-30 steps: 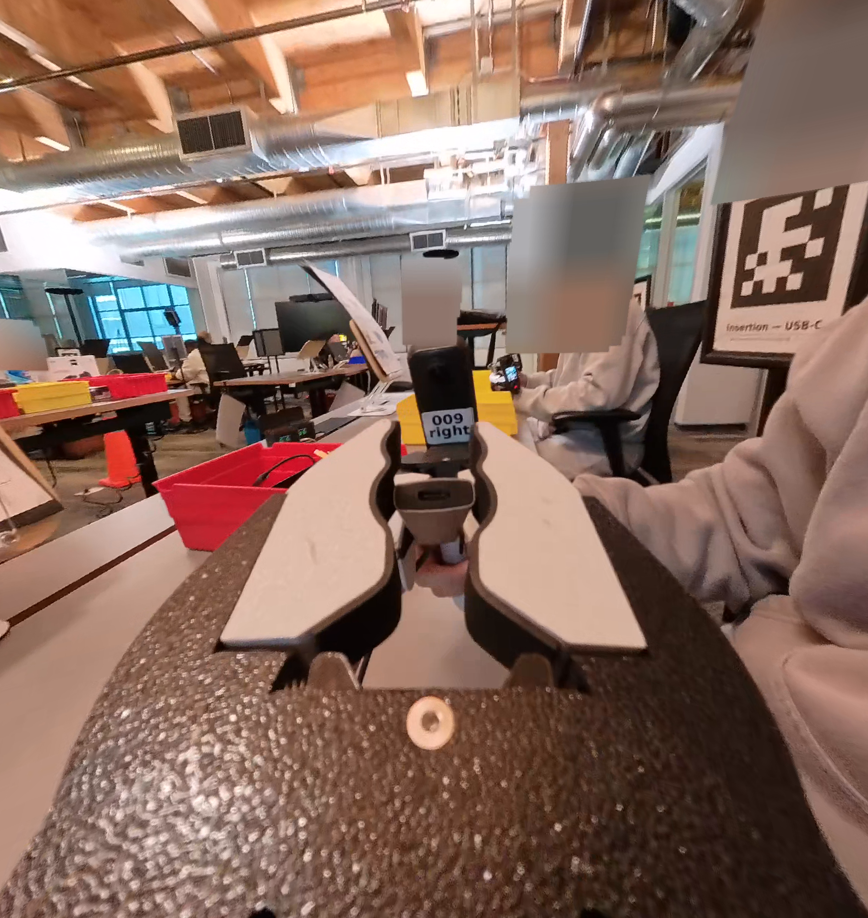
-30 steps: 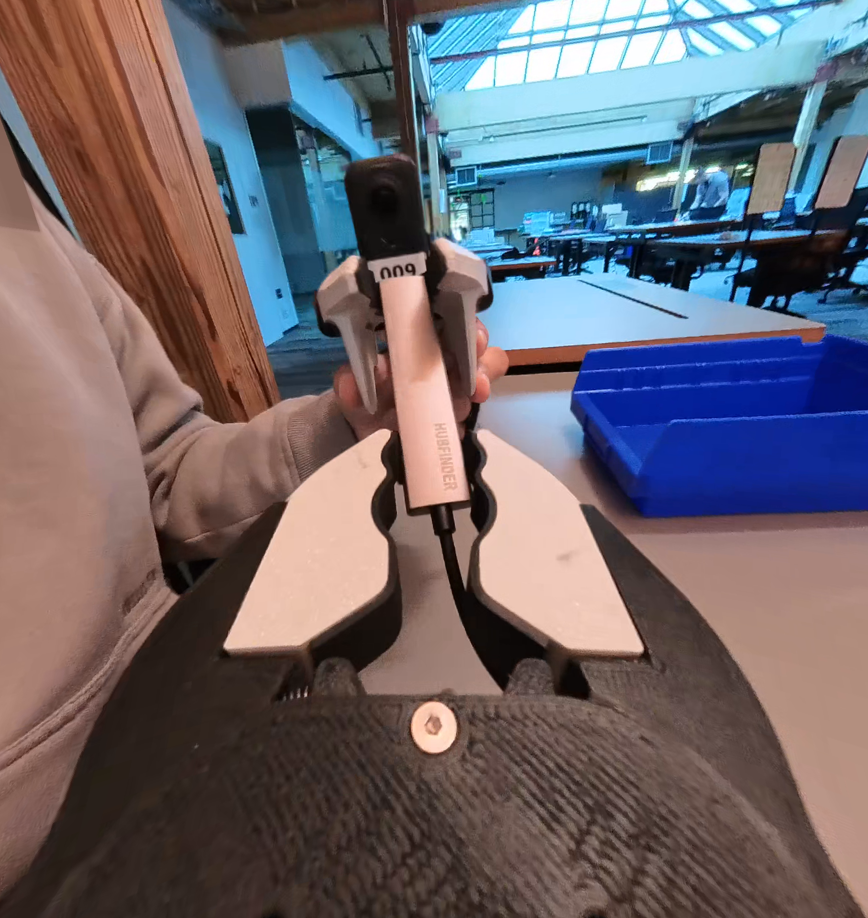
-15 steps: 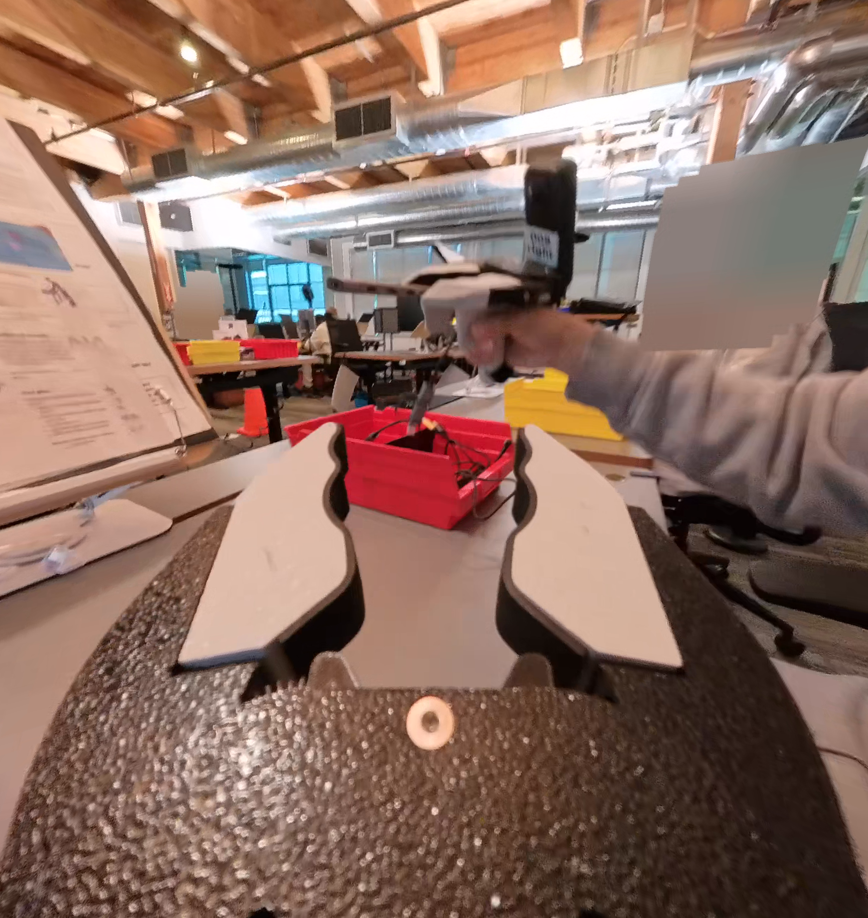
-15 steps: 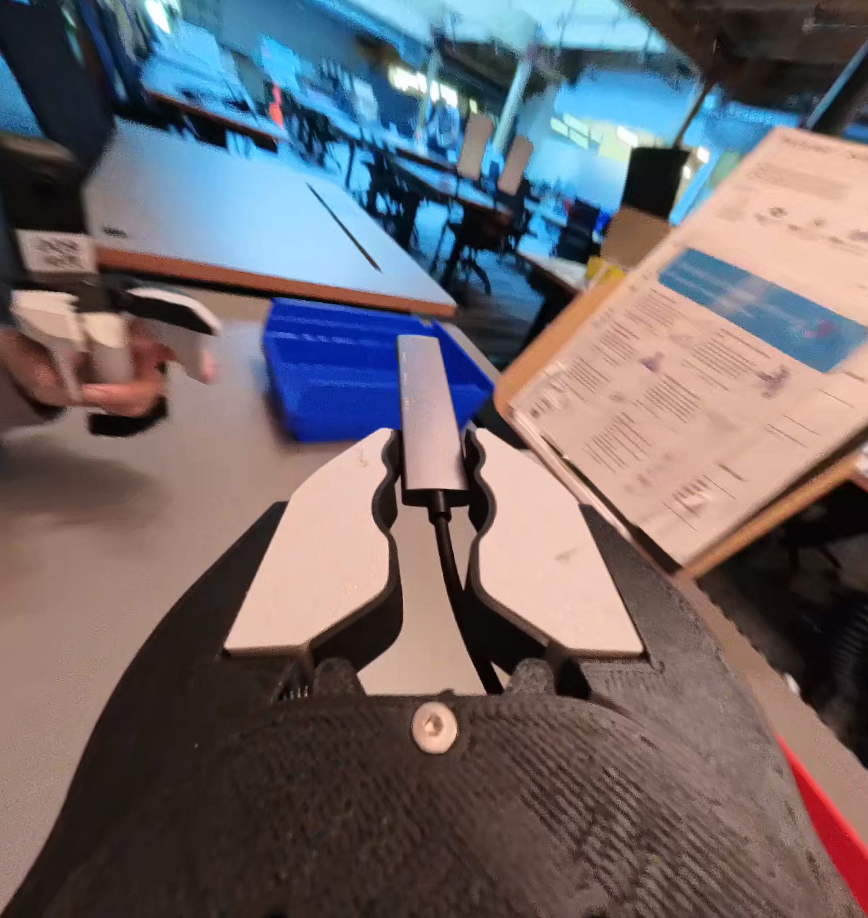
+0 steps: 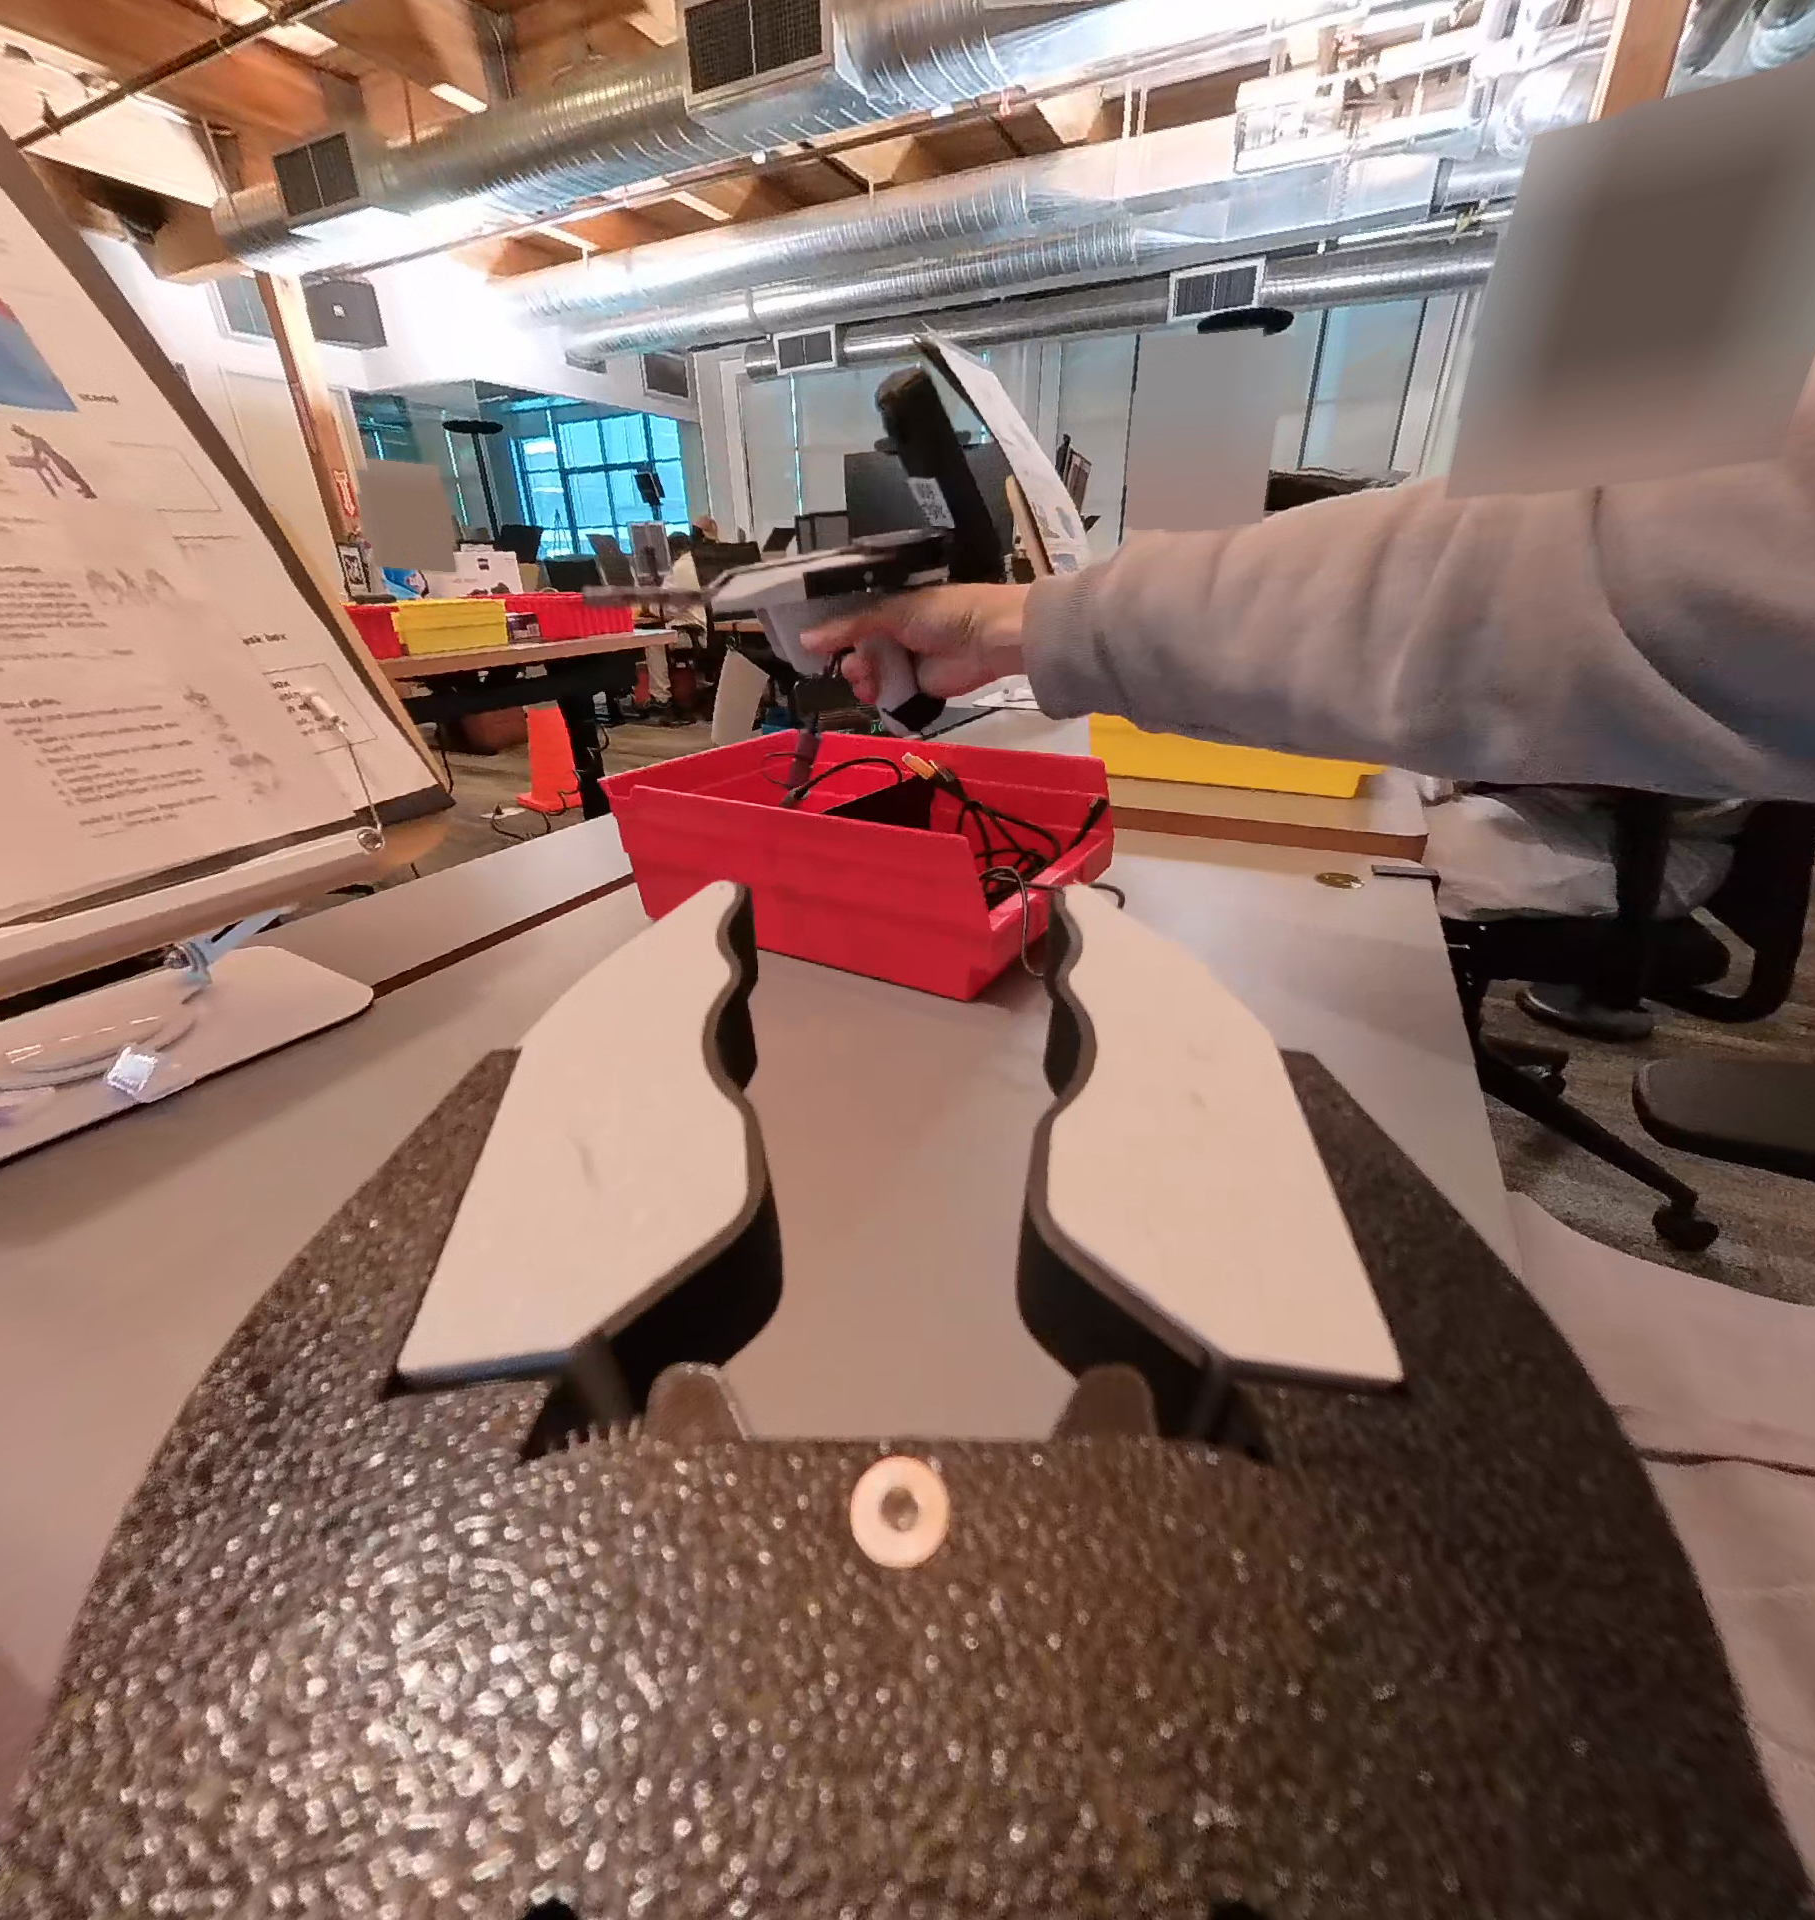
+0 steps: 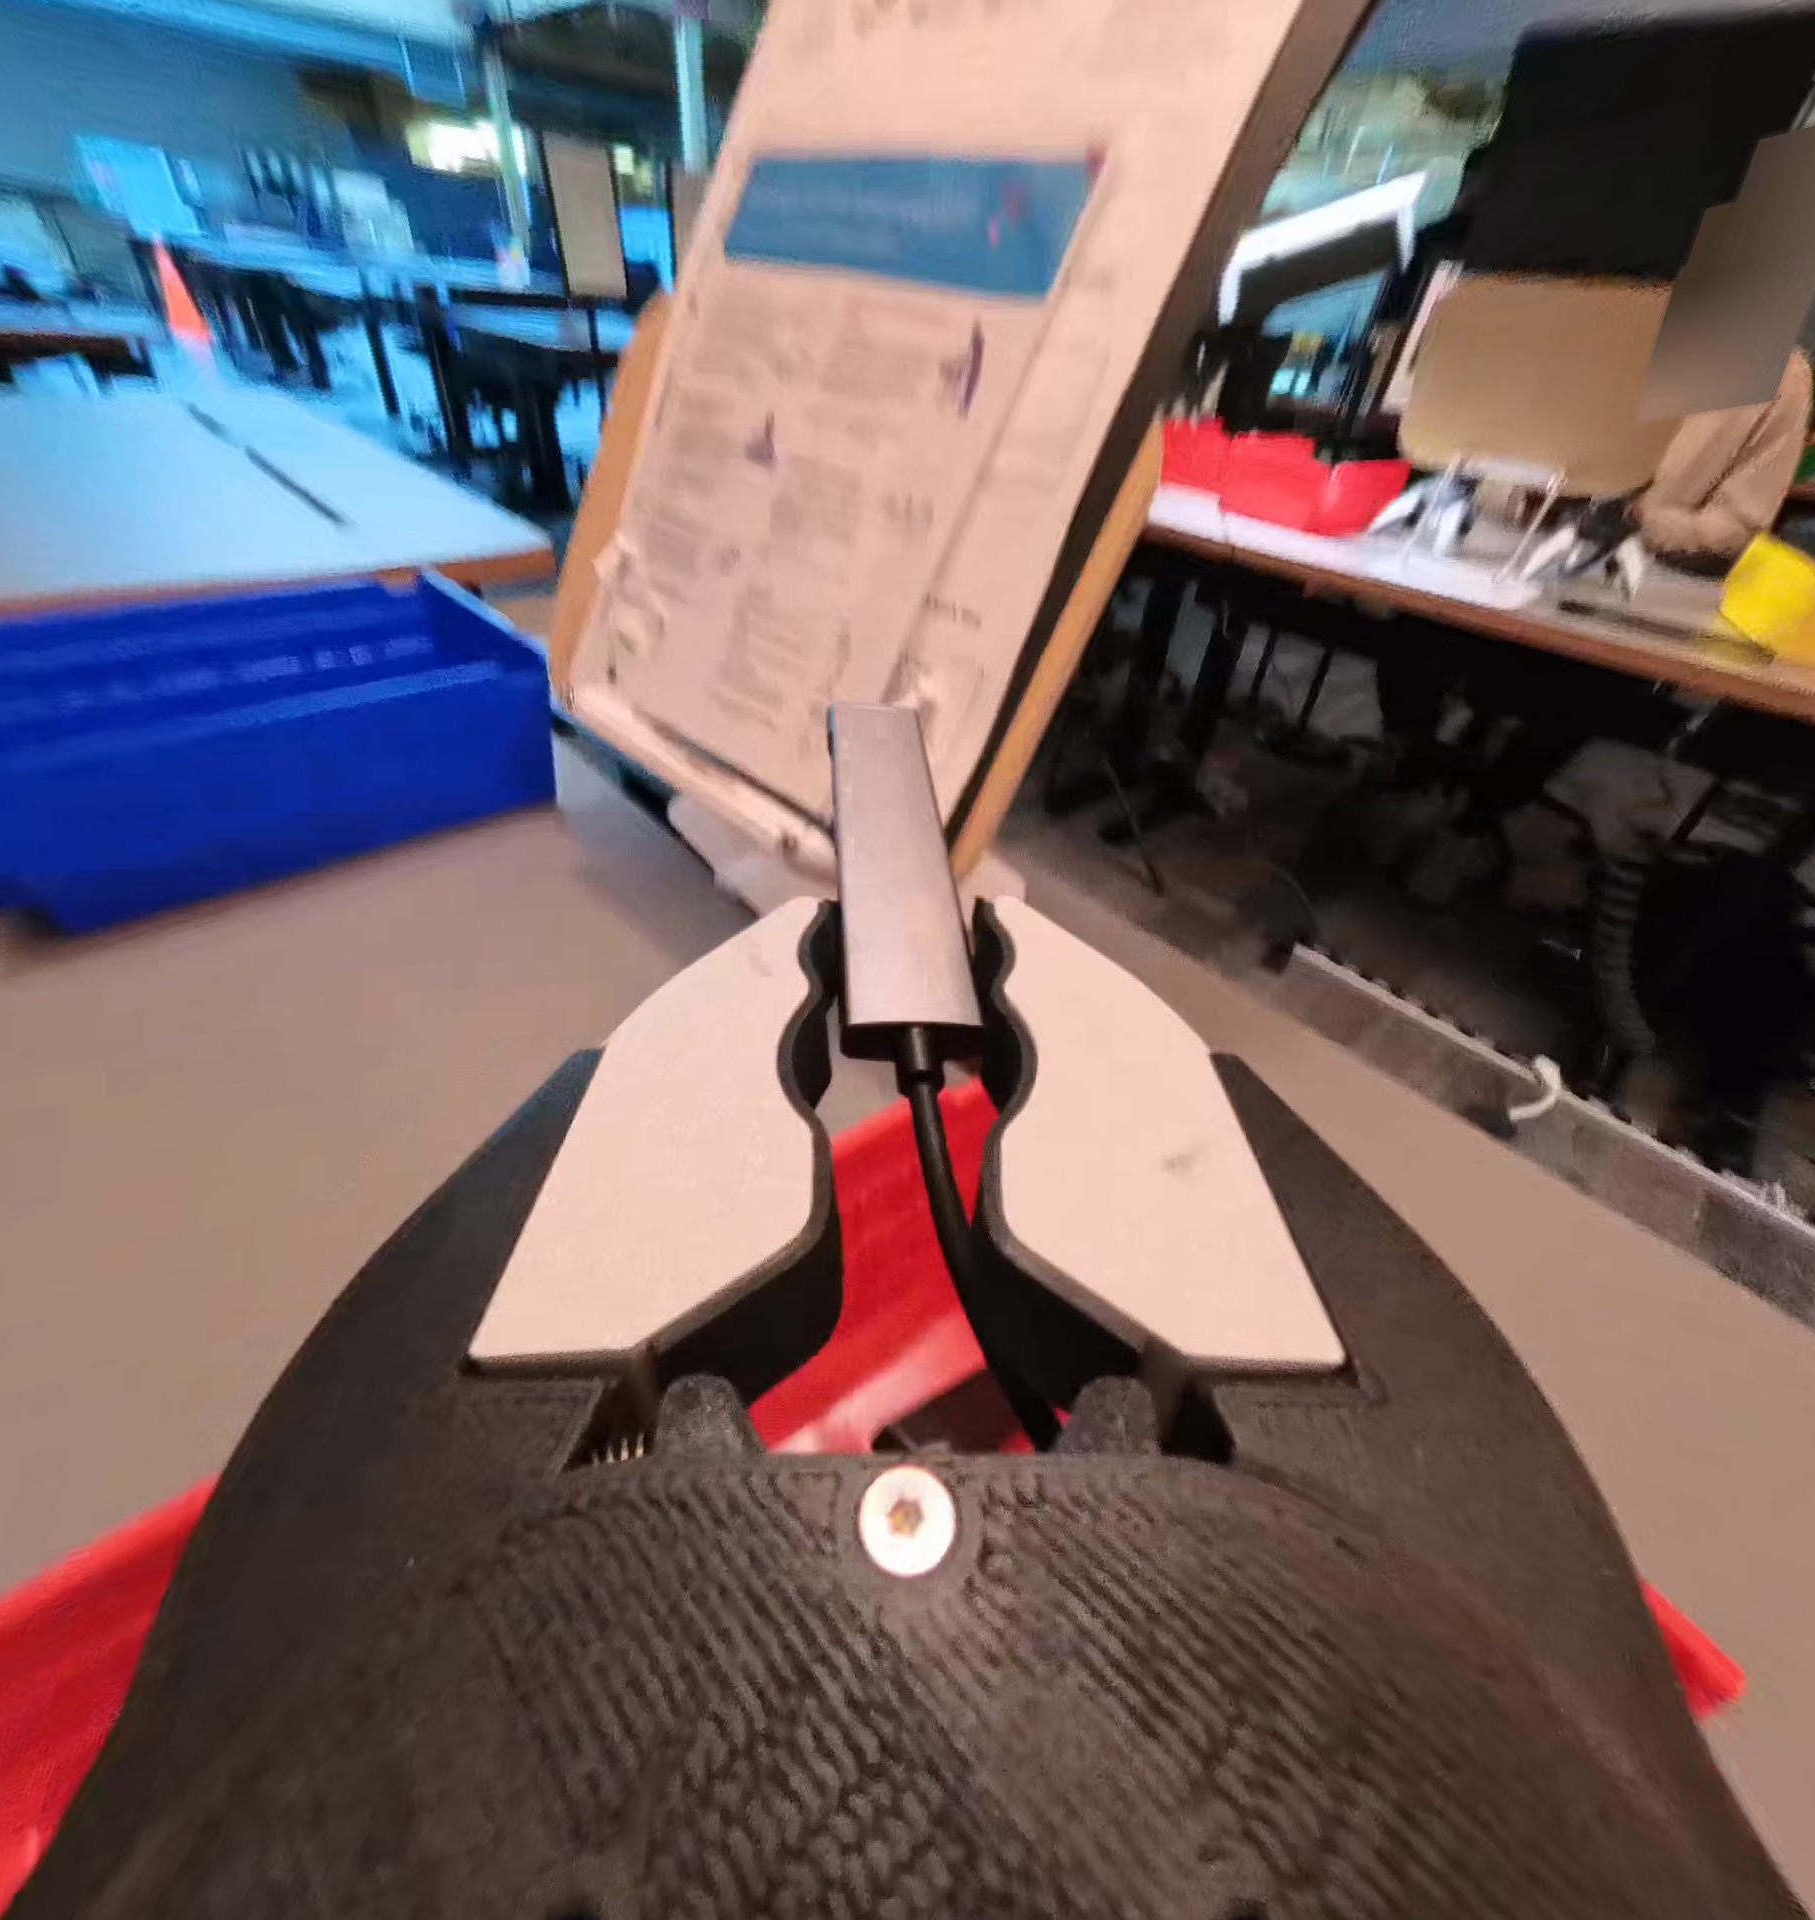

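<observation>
left gripper [image 5: 898, 997]: jaws wide, holding nothing, above the grey counter [image 5: 155, 1247], facing the red bin [image 5: 841, 883] of black cables | right gripper [image 6: 903, 935]: jaws clamped on a grey slim hub [image 6: 887, 862], cable trailing back, over the red bin, document stand [image 6: 882, 364] ahead

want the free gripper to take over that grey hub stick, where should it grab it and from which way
Likely the bare far half of the grey hub, the end away from its black cable. The right gripper is shut on the cable end, so only that far half sticks out clear. It is long, slim and flat-sided, so the open left gripper should come end-on from the front and close across the narrow width.
</observation>
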Available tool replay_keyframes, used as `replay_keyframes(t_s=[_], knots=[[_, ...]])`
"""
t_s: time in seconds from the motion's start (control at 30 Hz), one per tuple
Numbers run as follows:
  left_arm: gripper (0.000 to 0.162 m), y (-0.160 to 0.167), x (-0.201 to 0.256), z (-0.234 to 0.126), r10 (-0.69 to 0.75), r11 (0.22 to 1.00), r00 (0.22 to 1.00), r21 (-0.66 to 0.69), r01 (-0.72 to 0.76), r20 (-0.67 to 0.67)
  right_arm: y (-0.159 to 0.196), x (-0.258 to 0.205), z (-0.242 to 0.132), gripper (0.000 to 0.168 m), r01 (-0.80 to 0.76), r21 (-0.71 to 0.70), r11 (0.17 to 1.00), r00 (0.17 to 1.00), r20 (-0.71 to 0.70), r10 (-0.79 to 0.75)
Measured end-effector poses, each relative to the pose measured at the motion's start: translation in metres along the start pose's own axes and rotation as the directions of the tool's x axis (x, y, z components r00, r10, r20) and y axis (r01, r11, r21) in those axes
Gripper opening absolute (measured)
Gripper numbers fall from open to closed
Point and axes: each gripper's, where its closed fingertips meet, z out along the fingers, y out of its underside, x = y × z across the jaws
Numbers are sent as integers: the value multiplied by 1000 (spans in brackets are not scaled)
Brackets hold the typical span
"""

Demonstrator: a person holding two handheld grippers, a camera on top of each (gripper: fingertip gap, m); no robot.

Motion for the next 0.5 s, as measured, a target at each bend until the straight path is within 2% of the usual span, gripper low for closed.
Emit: replay_keyframes(t_s=[0.07,0.13,0.17,0.23,0.27,0.37,0.5], knots=[[52,2,-3,-1,-7,1000,1000,-2,7,6,29,3,-2,25,35,-128,991,999,19,-33],[51,5,-5,-1,-21,1000,1000,-2,21,2,58,25,-10,25,88,-306,948,989,-90,-121],[51,7,-6,-1,-30,1000,1000,-2,30,-2,75,29,-16,25,105,-404,909,985,-81,-150],[51,10,-7,0,-42,999,999,-3,42,-1,102,25,-25,26,60,-518,853,995,-42,-95],[51,13,-7,1,-47,999,999,-6,47,-5,107,27,-27,29,24,-538,843,995,-64,-70],[51,20,-4,4,-56,998,998,-26,56,-19,99,43,-34,66,-25,-511,859,977,-193,-86],[53,27,0,8,-46,997,998,-66,44,-33,66,29,-57,64,-8,-419,908,959,-261,-113]])
